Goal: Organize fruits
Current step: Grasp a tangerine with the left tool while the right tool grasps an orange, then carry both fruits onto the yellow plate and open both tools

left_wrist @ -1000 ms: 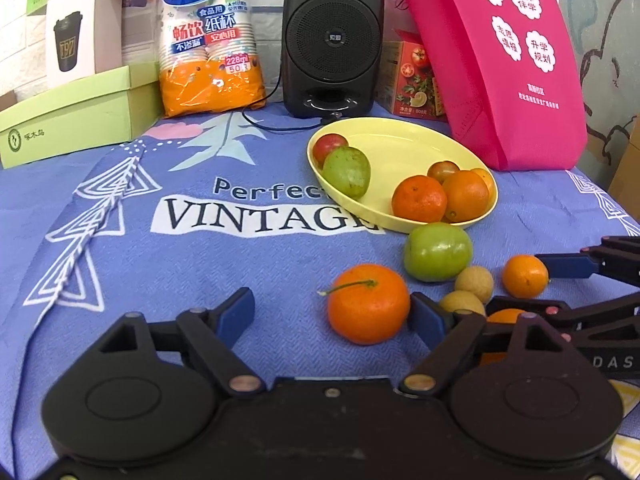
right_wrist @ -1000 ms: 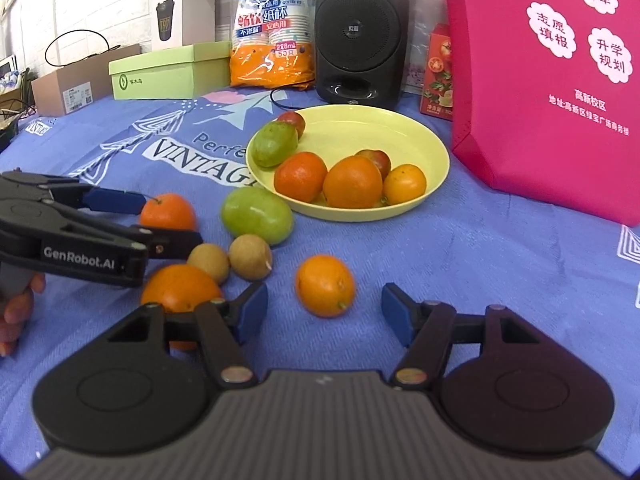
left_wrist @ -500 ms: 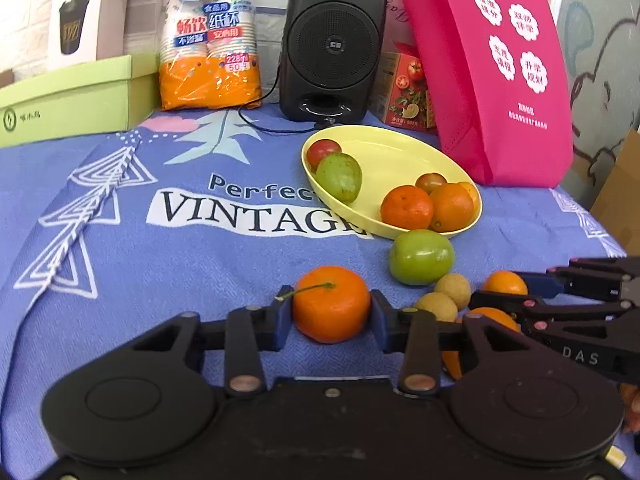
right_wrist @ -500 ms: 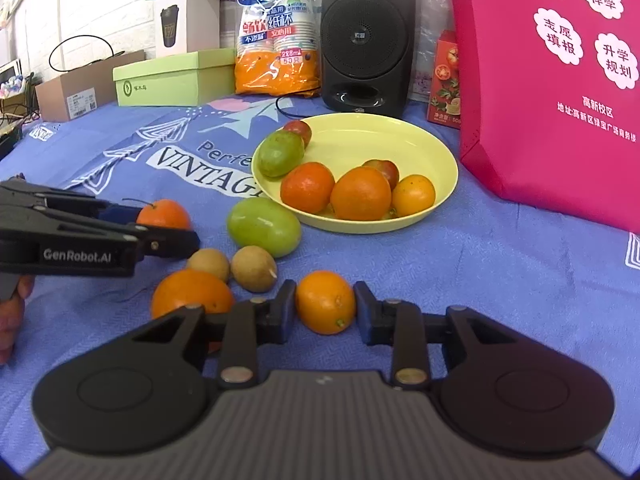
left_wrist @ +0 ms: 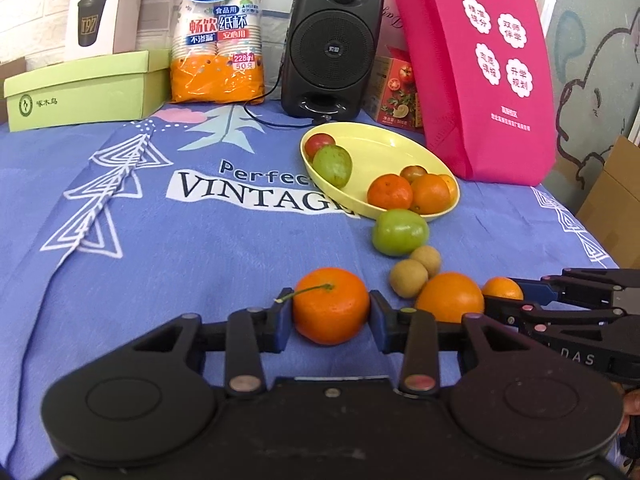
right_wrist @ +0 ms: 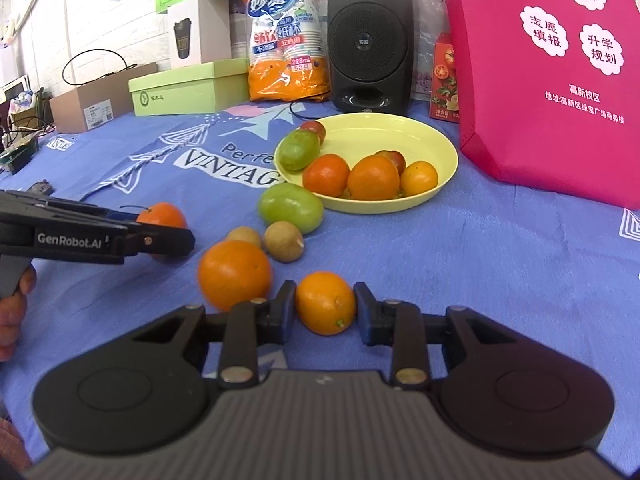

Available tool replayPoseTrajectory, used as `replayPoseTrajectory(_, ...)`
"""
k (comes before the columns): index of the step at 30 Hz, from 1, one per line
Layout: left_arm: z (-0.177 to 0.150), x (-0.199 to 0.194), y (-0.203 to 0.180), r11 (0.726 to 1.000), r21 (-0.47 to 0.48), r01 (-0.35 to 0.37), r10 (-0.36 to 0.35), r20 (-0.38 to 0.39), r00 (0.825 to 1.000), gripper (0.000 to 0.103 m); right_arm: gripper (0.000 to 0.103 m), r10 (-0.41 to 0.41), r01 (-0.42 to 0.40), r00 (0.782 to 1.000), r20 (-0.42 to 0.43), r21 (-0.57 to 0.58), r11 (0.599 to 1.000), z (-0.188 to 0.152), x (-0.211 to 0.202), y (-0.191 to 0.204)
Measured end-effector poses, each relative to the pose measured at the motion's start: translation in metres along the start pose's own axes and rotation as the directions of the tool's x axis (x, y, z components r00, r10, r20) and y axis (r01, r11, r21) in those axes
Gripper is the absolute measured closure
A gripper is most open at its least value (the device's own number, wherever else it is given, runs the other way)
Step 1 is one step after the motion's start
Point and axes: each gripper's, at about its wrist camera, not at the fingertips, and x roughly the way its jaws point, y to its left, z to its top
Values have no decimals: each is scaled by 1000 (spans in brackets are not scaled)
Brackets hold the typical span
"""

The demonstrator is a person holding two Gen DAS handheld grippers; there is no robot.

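Item: left tongs (left_wrist: 331,314), pads pressed on both sides of a stemmed mandarin (left_wrist: 330,305), green stalk pointing to nine o'clock; the jaws had just closed in on it. Item: right tongs (right_wrist: 325,312), likewise just closed, clamped on a small orange (right_wrist: 325,307) at six o'clock of the yellow plate (right_wrist: 436,142). Item: large orange (right_wrist: 234,274), loose on the blue cloth (right_wrist: 500,248) covering the desk, just beside the small orange at its nine o'clock, slightly blurred. Items: two small brown fruits (right_wrist: 283,240), side by side at twelve o'clock of the large orange, the nearer one close against it. Item: green fruit (right_wrist: 291,207), on the cloth against the plate's rim at the plate's seven o'clock. Plate contents: one green fruit (right_wrist: 299,149) and one red fruit (right_wrist: 314,130) at its ten o'clock edge; three orange fruits and one reddish fruit clustered at its six o'clock edge. Backdrop, twelve o'clock of the plate: black speaker (right_wrist: 370,38); at eleven o'clock a pack of paper cups (right_wrist: 286,40) and a green box (right_wrist: 192,86); at two o'clock a pink bag (right_wrist: 552,72). A hand (right_wrist: 14,304) was partly visible under the left tool's handle.
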Motion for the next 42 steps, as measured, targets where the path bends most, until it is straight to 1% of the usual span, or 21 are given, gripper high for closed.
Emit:
replayPoseTrajectory(11, -10, -34, -16, 998, 52, 36, -37, 19, 999, 65, 73, 5, -4, 1000, 12, -27, 1000, -15, -29, 9)
replayPoseTrajectory(18, -11, -43, -23, 997, 63, 48, -50, 19, 999, 65, 73, 3, -2, 999, 47, -17, 1000, -14, -44, 5)
replayPoseTrajectory(23, -4, -37, -28, 995, 87, 54, -55, 13, 998, 65, 73, 3, -2, 998, 66, -14, 1000, -6, -45, 0)
replayPoseTrajectory(25, 4, -34, -30, 994, 96, 57, -59, 16, 998, 65, 73, 1, 0, 997, 74, -19, 1000, -1, -43, -2)
replayPoseTrajectory(28, 20, -23, -29, 993, 82, 82, -82, 3, 997, 65, 73, 5, -2, 996, 91, -33, 999, 12, -41, -6)
replayPoseTrajectory(32, 49, -6, -29, 991, 90, 102, -102, -8, 995, 65, 73, -17, 26, 993, 117, -78, 997, 38, -37, -12)
replayPoseTrajectory(36, 82, 12, -31, 990, 98, 101, -102, 11, 995, 65, 73, -27, 38, 990, 138, -82, 996, 65, -24, -26)
replayPoseTrajectory(38, 98, 27, -34, 990, 105, 92, -94, 11, 996, 65, 73, -38, 50, 989, 146, -77, 996, 77, -13, -33)
replayPoseTrajectory(40, 111, 46, -36, 991, 103, 87, -87, -6, 996, 65, 73, -56, 67, 987, 152, -68, 995, 87, -1, -39)
replayPoseTrajectory(42, 121, 68, -39, 991, 108, 76, -74, -20, 997, 65, 73, -60, 69, 988, 142, -60, 996, 96, 15, -47)
